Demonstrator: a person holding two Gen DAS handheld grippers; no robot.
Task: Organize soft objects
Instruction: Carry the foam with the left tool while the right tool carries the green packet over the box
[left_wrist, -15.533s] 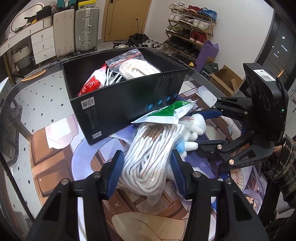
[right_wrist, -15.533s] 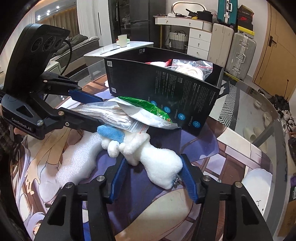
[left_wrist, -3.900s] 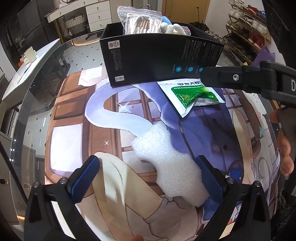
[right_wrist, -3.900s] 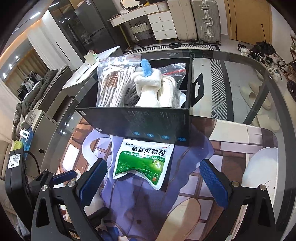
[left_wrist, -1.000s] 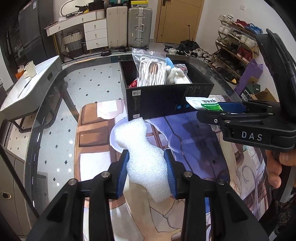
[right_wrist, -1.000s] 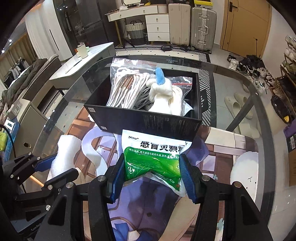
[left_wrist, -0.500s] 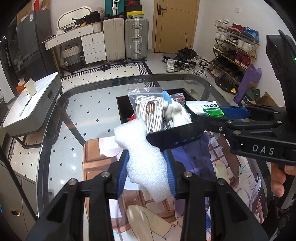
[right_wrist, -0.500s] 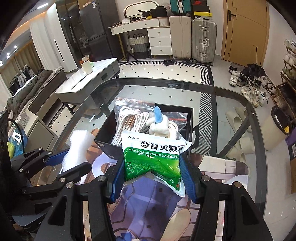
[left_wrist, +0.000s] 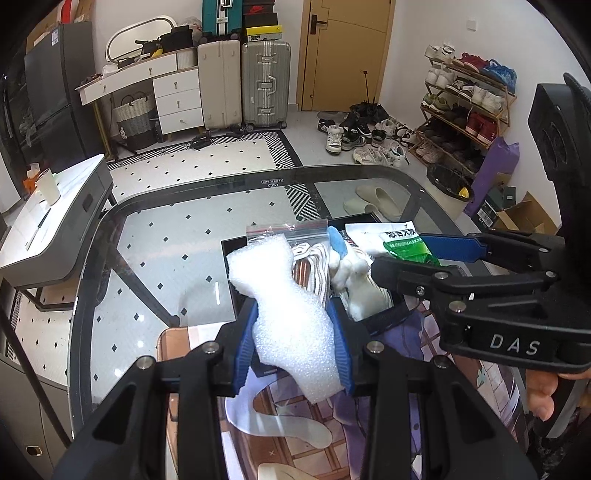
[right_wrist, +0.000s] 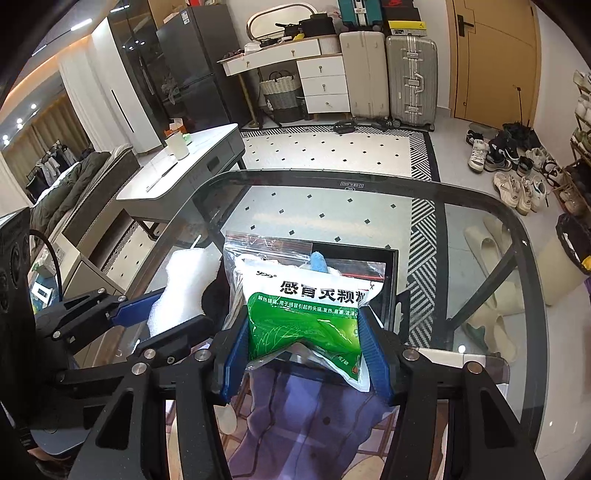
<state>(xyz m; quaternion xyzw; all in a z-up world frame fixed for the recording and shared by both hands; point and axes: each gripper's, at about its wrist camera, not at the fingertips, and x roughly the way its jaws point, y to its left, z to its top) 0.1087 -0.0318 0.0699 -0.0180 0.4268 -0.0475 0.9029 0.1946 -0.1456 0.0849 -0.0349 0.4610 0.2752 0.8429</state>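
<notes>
My left gripper (left_wrist: 293, 343) is shut on a white foam piece (left_wrist: 284, 310) and holds it above the near left corner of the black box (left_wrist: 229, 273). My right gripper (right_wrist: 303, 354) is shut on a green and white pouch (right_wrist: 306, 321) and holds it over the box (right_wrist: 391, 280). The pouch also shows in the left wrist view (left_wrist: 399, 240), and the foam in the right wrist view (right_wrist: 181, 284). In the box lie a zip bag of white rope (left_wrist: 310, 258) and a white plush toy with a blue ear (left_wrist: 347, 266).
The box stands on a printed mat (left_wrist: 288, 435) on a glass table (left_wrist: 166, 236). A low white side table (right_wrist: 184, 173) stands left of the glass table. Slippers (right_wrist: 495, 317) lie on the floor under the glass at right.
Both grippers have risen and moved forward over the box, each still holding its object. The foam and the pouch now hang over the box's near side.
</notes>
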